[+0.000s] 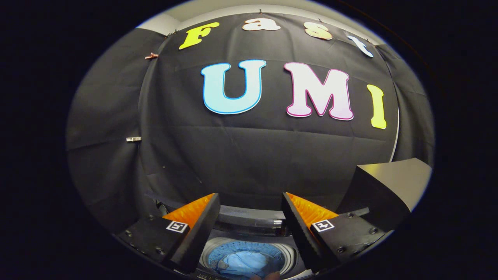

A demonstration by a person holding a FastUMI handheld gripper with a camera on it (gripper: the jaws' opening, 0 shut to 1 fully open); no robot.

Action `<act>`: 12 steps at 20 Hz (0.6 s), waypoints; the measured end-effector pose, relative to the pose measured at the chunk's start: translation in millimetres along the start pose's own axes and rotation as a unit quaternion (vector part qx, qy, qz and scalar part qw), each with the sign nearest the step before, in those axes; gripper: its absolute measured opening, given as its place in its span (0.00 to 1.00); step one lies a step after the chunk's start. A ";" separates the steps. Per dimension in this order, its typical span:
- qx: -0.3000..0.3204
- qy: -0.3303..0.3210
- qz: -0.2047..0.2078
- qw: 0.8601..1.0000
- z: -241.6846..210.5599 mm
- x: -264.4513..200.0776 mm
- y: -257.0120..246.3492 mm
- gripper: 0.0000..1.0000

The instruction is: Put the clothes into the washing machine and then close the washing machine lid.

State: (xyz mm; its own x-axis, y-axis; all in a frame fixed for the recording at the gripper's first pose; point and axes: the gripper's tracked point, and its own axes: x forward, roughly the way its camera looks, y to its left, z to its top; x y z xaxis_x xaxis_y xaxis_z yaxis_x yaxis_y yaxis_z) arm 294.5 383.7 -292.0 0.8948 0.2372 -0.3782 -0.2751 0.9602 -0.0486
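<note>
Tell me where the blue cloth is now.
In the gripper view, the blue cloth lies inside the washer drum, below and between the open gripper fingers.

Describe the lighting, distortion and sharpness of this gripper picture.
Gripper view: strong fisheye bend curves the booth wall and washer rim; the wall is evenly but dimly lit; the drum is the brightest spot, with blue clothes inside slightly soft; the open gripper shows sharp; a pale sheen lies on the raised lid.
</note>
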 end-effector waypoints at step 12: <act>0.019 0.026 0.004 0.999 -5.8 -0.2 5.9 0.98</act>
State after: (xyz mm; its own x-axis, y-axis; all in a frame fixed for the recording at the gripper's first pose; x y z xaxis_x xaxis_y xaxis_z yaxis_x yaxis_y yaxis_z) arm 290.6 388.5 -297.6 0.8730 0.2379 -0.4257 -0.2681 0.9633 -0.0115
